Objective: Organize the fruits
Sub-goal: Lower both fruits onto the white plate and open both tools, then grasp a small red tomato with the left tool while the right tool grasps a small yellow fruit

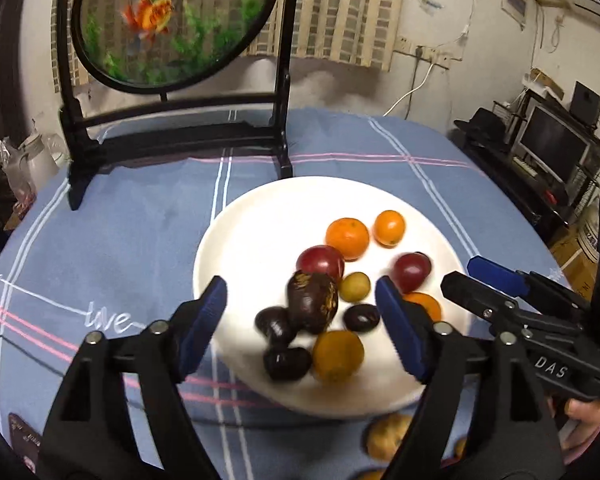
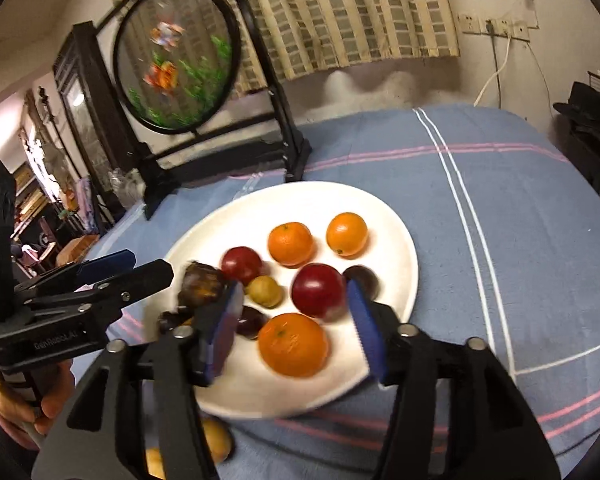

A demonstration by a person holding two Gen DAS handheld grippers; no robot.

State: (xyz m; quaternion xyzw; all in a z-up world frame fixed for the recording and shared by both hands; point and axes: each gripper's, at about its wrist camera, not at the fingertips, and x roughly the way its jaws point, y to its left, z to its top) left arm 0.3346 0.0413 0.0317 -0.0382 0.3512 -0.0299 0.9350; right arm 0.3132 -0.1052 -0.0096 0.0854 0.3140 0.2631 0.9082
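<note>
A white plate (image 1: 260, 216) (image 2: 392, 248) on the blue cloth holds several fruits: oranges (image 1: 347, 238) (image 2: 293, 345), red plums (image 1: 321, 262) (image 2: 318, 290), a small yellow-green fruit (image 1: 355, 287) (image 2: 264, 291) and dark purple fruits. My left gripper (image 1: 302, 328) is open above the plate's near side. A large dark purple fruit (image 1: 313, 301) (image 2: 202, 285) sits blurred between its fingers, not gripped. My right gripper (image 2: 296, 328) is open over the near orange, empty. It also shows in the left wrist view (image 1: 482, 280), and the left gripper shows in the right wrist view (image 2: 140, 268).
A round fish-painting screen on a black stand (image 1: 172, 128) (image 2: 180, 64) stands behind the plate. Yellowish fruits (image 1: 388, 436) (image 2: 216, 438) lie on the cloth in front of the plate. Shelves with a monitor (image 1: 552, 148) are off the table's right edge.
</note>
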